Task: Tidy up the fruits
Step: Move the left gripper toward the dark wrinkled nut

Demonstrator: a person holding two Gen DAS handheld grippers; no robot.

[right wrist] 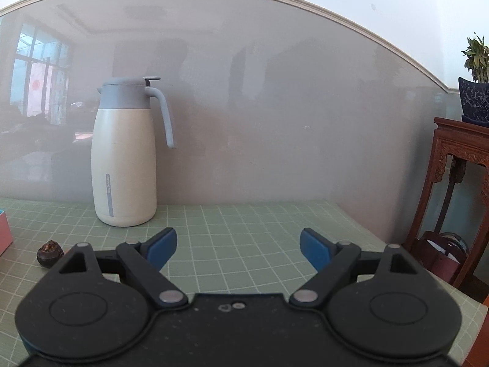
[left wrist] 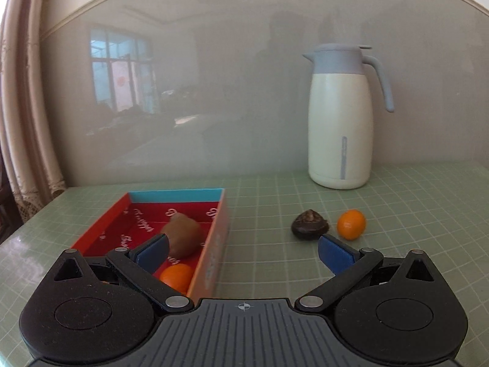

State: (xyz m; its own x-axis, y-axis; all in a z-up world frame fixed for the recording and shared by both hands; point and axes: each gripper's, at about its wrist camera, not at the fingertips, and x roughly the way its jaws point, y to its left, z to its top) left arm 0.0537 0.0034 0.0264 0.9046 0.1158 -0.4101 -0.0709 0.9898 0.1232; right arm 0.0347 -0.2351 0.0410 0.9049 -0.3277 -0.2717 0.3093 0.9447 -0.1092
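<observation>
A shallow red box (left wrist: 221,232) with a teal far wall lies on the green grid mat at the left. Inside it rest a brown kiwi (left wrist: 182,234) and an orange fruit (left wrist: 176,277), partly hidden behind my left finger (left wrist: 152,252). To the box's right, on the mat, sit a dark brown wrinkled fruit (left wrist: 310,224) and a small orange (left wrist: 351,224). My left gripper (left wrist: 243,252) is open and holds nothing, its span reaching from the box to the dark fruit. My right gripper (right wrist: 238,247) is open over bare mat, with the dark fruit (right wrist: 49,252) at its far left.
A cream thermos jug (left wrist: 340,119) with a grey lid and handle stands at the back by the glossy wall; it shows as the jug (right wrist: 125,159) in the right wrist view too. A carved wooden stand (right wrist: 458,183) with a potted plant (right wrist: 475,91) sits past the table's right edge.
</observation>
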